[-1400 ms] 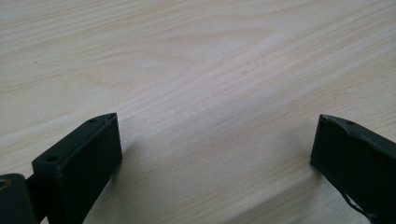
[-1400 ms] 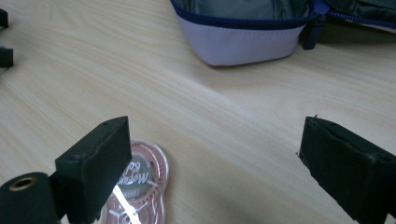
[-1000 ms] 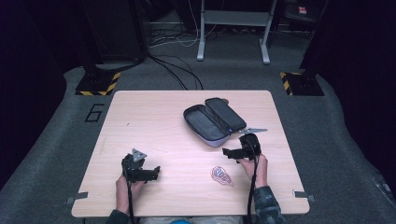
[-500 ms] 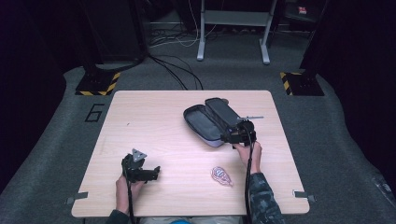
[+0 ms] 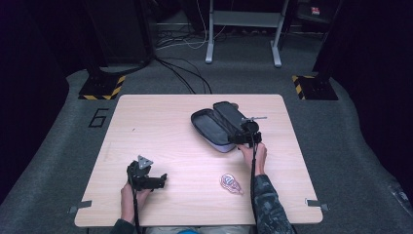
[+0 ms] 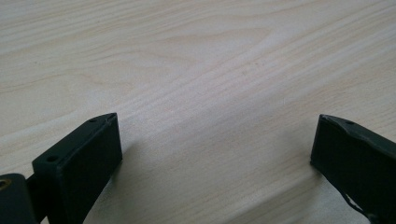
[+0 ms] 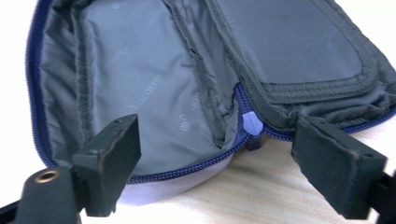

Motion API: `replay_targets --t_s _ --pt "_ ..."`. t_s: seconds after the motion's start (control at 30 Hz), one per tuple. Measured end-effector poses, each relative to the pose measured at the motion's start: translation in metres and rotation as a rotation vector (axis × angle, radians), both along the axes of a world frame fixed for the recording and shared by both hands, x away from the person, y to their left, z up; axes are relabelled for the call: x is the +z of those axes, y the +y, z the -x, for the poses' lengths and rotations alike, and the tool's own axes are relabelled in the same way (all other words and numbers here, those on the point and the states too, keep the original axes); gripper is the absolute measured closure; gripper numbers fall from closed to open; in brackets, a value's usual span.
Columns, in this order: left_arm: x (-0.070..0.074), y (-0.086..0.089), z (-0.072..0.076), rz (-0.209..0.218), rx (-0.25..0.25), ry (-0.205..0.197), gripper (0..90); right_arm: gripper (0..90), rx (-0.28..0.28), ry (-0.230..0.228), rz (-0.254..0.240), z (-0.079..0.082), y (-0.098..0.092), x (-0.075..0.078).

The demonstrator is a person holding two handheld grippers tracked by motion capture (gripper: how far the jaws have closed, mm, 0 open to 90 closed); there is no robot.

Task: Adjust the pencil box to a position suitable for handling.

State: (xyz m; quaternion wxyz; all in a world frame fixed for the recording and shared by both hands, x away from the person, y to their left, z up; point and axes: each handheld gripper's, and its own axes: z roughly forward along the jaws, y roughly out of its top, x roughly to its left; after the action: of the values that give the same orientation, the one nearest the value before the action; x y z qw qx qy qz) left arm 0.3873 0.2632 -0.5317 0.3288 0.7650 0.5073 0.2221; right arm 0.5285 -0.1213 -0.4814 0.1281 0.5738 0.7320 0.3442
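A light wooden table (image 5: 160, 122) is seen at the centre of the frame, set on grey carpet (image 5: 341, 146). A dark numeral 6 (image 5: 99, 117) is marked on the carpet at its left. Yellow-and-black striped bases (image 5: 102, 87) are placed at upper left and upper right. A grey metal stand (image 5: 242, 29) and black cables (image 5: 187, 78) are seen at the top. The surroundings are kept dark.

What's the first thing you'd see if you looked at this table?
The open grey pouch with its blue zipper, lying unzipped at the far right of the wooden table. The right gripper is right at its near edge, jaws apart and just closing around the zipper pull. A small pinkish packet lies nearer the person.
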Motion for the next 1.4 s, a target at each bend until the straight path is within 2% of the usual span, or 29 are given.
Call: replay_targets --t_s 0.07,0.17,0.23,0.33,0.43,0.47,0.53,0.6,0.7,0.73,0.77,0.8,1.07,1.17,1.37,1.4 --pt "0.000 0.000 0.000 0.000 0.000 0.000 1.9 18.8 -0.019 -0.004 0.031 0.000 0.002 0.000" --pt "0.000 0.000 0.000 0.002 -0.001 0.000 1.9 18.0 -0.030 -0.007 0.027 -0.001 0.001 -0.001" --pt "0.000 0.000 0.000 0.002 0.000 0.000 1.9 15.7 -0.053 -0.020 0.015 -0.003 0.001 -0.002" --pt "0.000 0.000 0.000 0.001 0.001 -0.001 1.9 15.6 -0.057 -0.039 0.013 -0.003 0.003 0.000" --pt "0.000 0.000 0.000 0.000 0.001 0.000 1.9 16.1 -0.059 -0.019 0.030 -0.004 0.005 -0.001" --pt "0.000 0.000 0.000 0.002 -0.001 0.000 1.9 19.6 -0.071 -0.001 0.055 -0.004 0.006 -0.002" --pt "0.000 0.000 0.000 0.002 -0.002 0.001 1.9 22.8 -0.076 0.014 0.063 -0.004 0.005 -0.003" --pt "0.000 0.000 0.000 0.000 0.000 0.000 1.9 25.6 -0.079 0.019 0.057 -0.004 0.004 -0.004" --pt "0.000 0.000 0.000 0.000 0.000 0.000 1.9 35.2 -0.083 0.020 0.070 -0.003 0.003 -0.003" --pt "0.000 0.000 0.000 0.000 0.000 0.000 1.9 35.2 -0.083 0.020 0.070 -0.003 0.003 -0.003" --pt "0.000 0.000 0.000 0.001 -0.001 0.000 1.9 42.5 -0.082 0.022 0.072 -0.002 0.002 -0.002" --pt "0.000 0.000 0.000 0.000 -0.001 0.000 1.9 44.6 -0.081 0.019 0.071 -0.002 0.000 -0.002" --pt "0.000 0.000 0.000 0.001 -0.001 0.000 1.9 53.4 -0.079 0.015 0.066 0.001 -0.003 -0.003" --pt "0.000 0.000 0.000 0.001 -0.002 0.000 1.9 57.4 -0.056 -0.004 0.094 0.001 -0.004 -0.002" --pt "0.000 0.000 0.000 0.000 -0.001 0.000 1.9 63.6 -0.037 -0.014 0.123 0.001 -0.004 -0.001" --pt "0.000 0.000 0.000 0.001 -0.001 0.000 1.9 67.1 -0.019 -0.020 0.133 0.001 -0.005 -0.001"
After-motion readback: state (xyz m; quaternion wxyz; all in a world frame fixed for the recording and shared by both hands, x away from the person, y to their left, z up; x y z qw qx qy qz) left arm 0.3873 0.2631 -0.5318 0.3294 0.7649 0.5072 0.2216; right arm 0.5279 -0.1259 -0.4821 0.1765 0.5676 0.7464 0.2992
